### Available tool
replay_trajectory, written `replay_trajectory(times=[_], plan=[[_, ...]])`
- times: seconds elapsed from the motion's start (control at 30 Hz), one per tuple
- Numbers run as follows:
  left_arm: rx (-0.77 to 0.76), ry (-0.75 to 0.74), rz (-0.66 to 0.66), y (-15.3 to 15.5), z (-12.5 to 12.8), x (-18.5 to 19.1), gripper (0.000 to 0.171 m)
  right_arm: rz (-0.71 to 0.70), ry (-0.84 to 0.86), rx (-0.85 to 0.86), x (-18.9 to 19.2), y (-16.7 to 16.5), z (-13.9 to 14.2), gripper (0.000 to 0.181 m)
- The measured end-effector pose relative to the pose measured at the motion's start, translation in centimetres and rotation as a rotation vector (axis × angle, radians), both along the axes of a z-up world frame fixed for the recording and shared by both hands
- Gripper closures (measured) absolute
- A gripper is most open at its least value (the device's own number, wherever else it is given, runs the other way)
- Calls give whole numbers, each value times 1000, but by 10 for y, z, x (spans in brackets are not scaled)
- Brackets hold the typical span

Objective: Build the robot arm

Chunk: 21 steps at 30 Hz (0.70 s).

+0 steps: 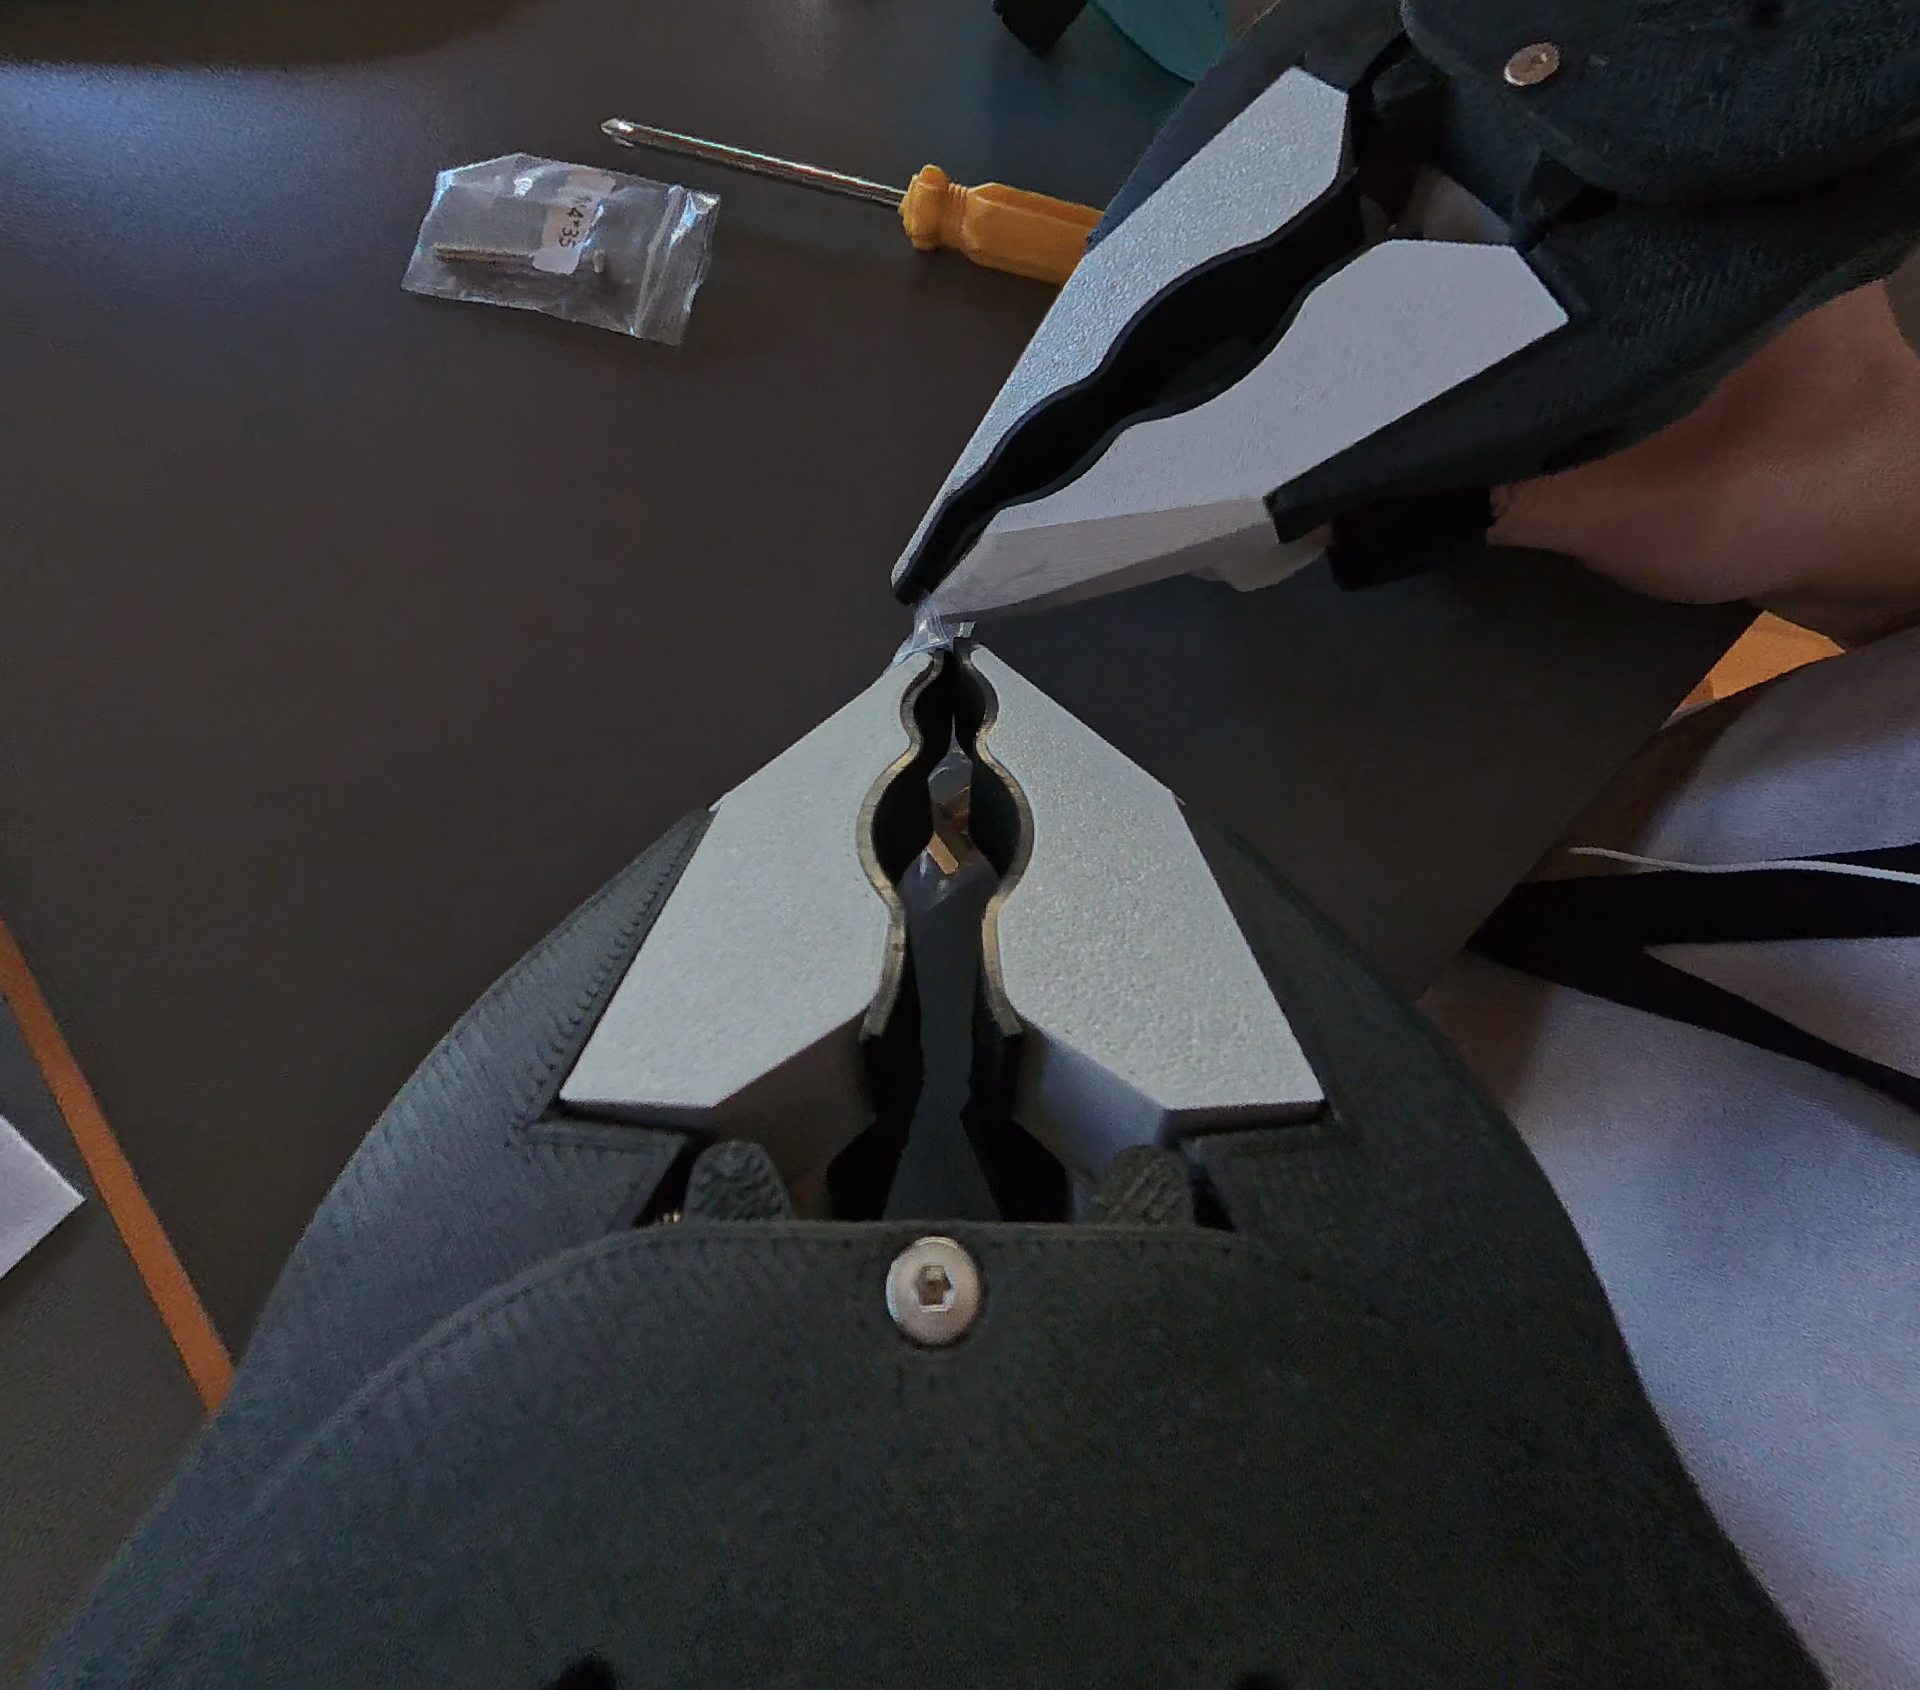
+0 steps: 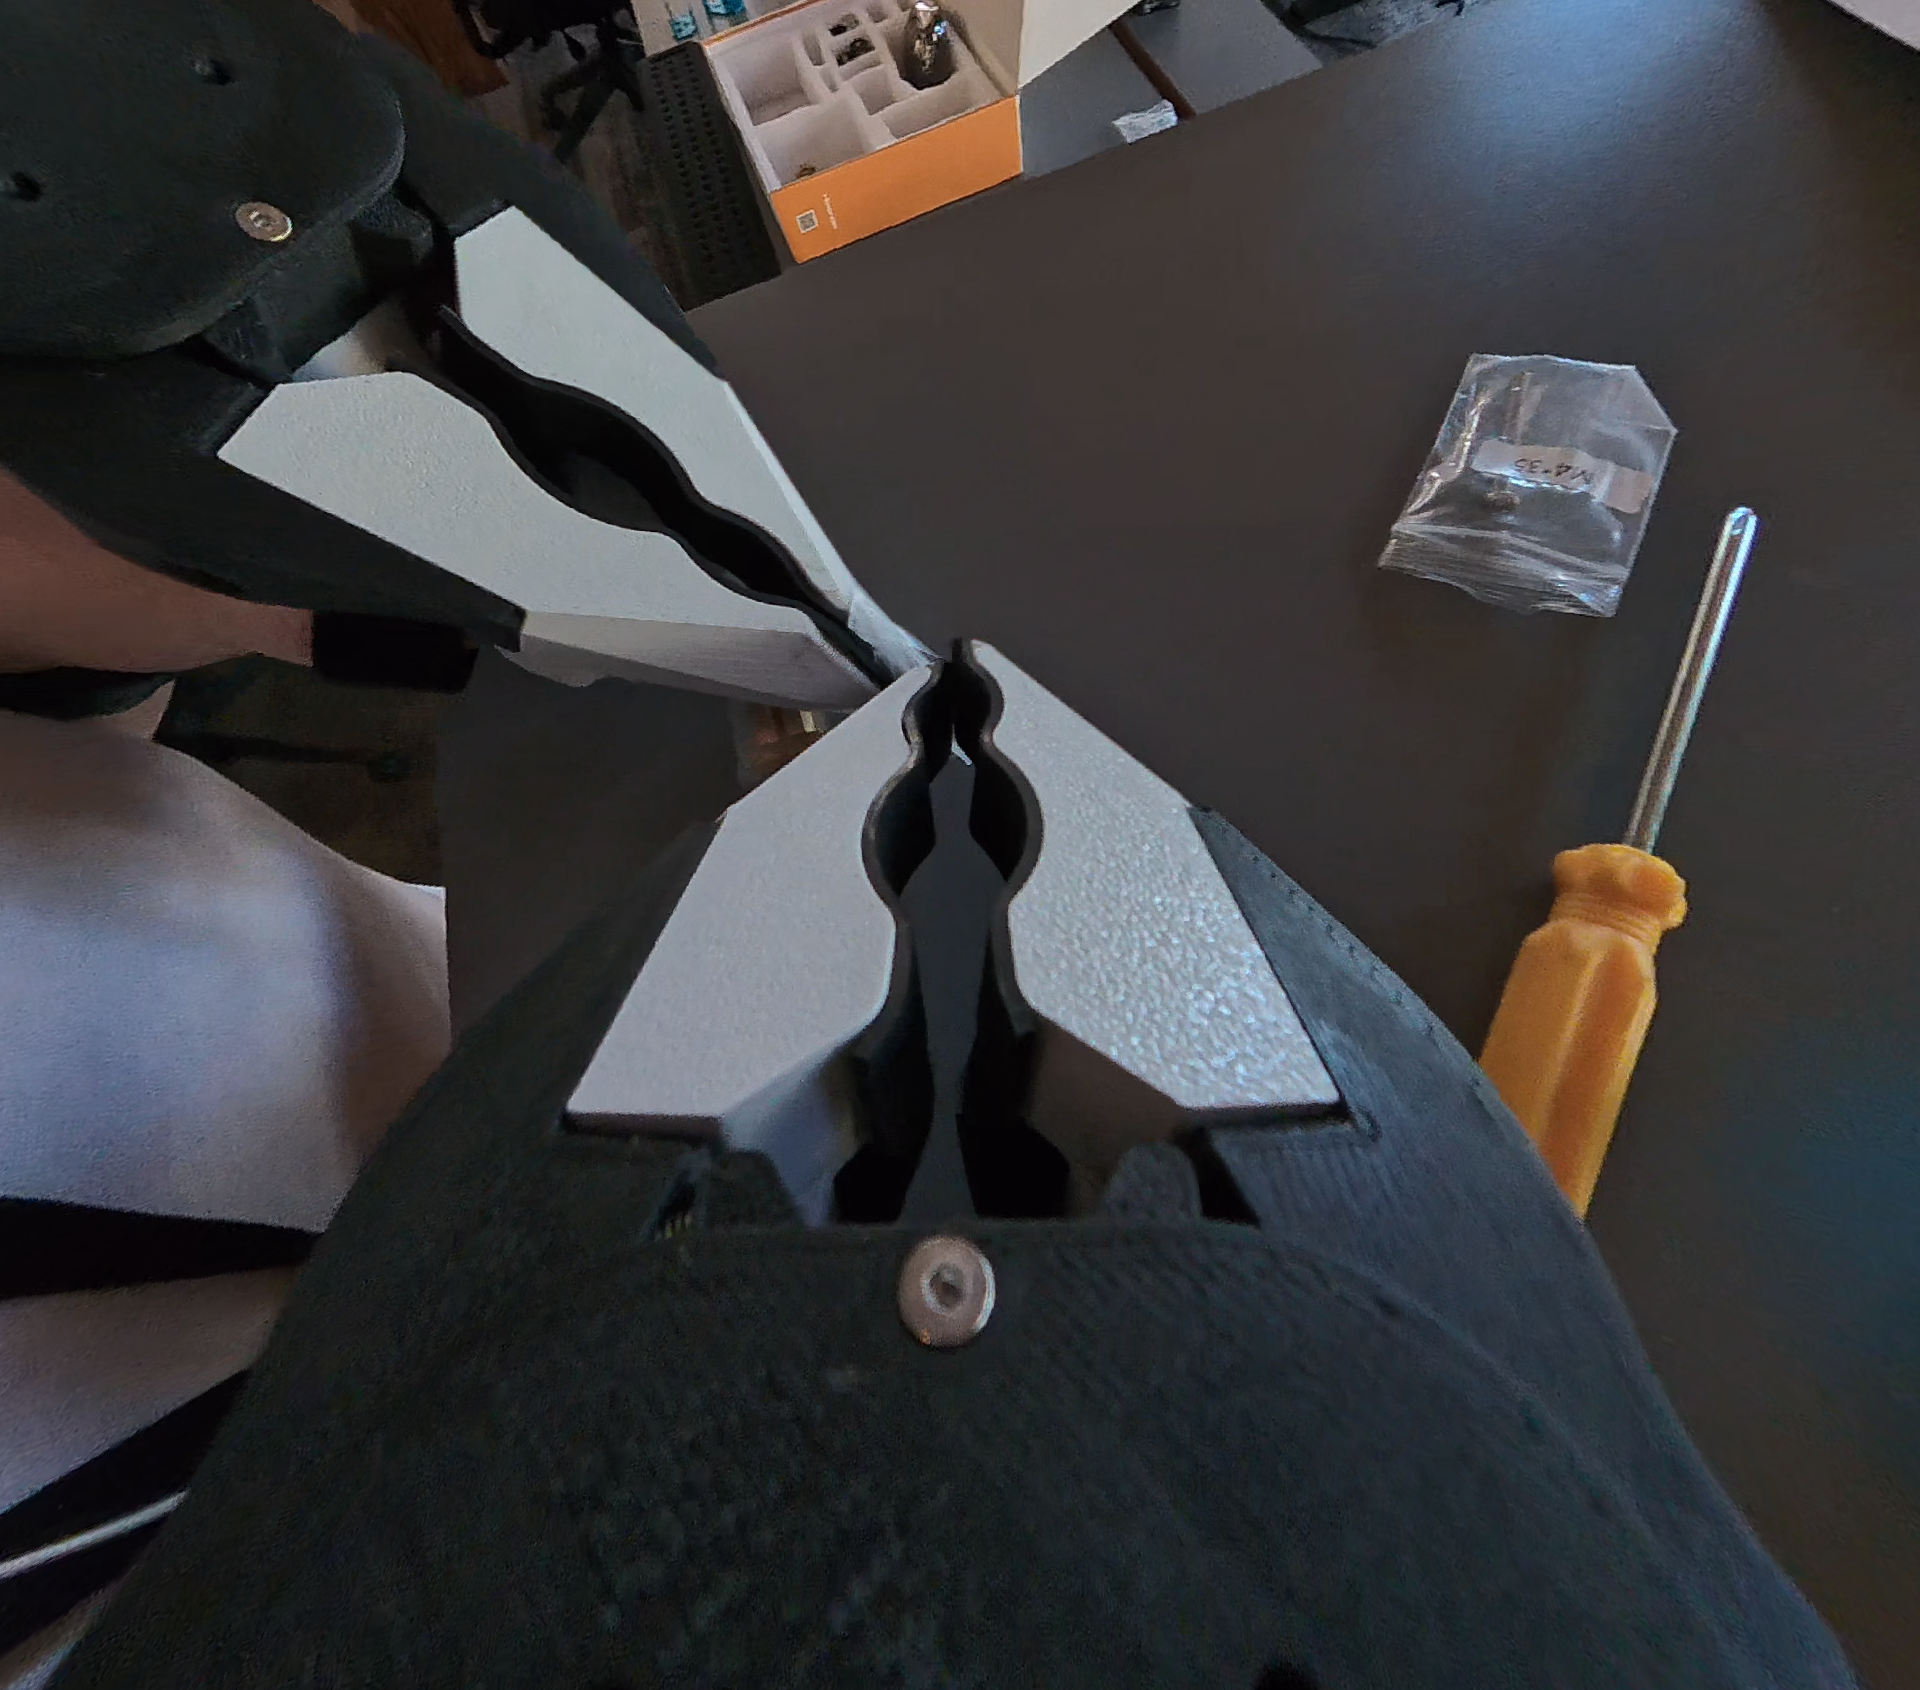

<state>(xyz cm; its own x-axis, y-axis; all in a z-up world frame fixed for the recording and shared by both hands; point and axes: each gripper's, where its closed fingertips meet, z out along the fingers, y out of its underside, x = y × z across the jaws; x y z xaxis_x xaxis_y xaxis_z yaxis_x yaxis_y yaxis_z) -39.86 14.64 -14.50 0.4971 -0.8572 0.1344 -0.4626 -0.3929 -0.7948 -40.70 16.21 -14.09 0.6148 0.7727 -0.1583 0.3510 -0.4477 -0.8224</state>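
left tool | clamped on small clear bag; right tool | pinching same bag; above bench near edge; screwdriver beside

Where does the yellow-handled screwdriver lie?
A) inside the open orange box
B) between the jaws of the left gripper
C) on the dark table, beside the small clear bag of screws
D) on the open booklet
C: the screwdriver lies flat on the dark table, next to the clear bag.
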Motion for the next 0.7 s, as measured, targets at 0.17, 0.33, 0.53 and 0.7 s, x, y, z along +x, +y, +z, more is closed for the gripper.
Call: replay_trajectory(times=[0.17, 0.33, 0.53, 0.7], plan=[[-85, -36, -60, -14, -2, 8, 171, -124, -26, 83, 17, 15, 6, 181], [11, -35, 15, 5, 9, 0, 171, -88, 93, 72, 11, 12, 18, 181], [87, -29, 105, 20, 11, -5, 162, -68, 201, -63, 10, 7, 16, 181], [-98, -236, 90, 16, 24, -4, 145, -16, 279, -171, 2, -1, 16, 181]])
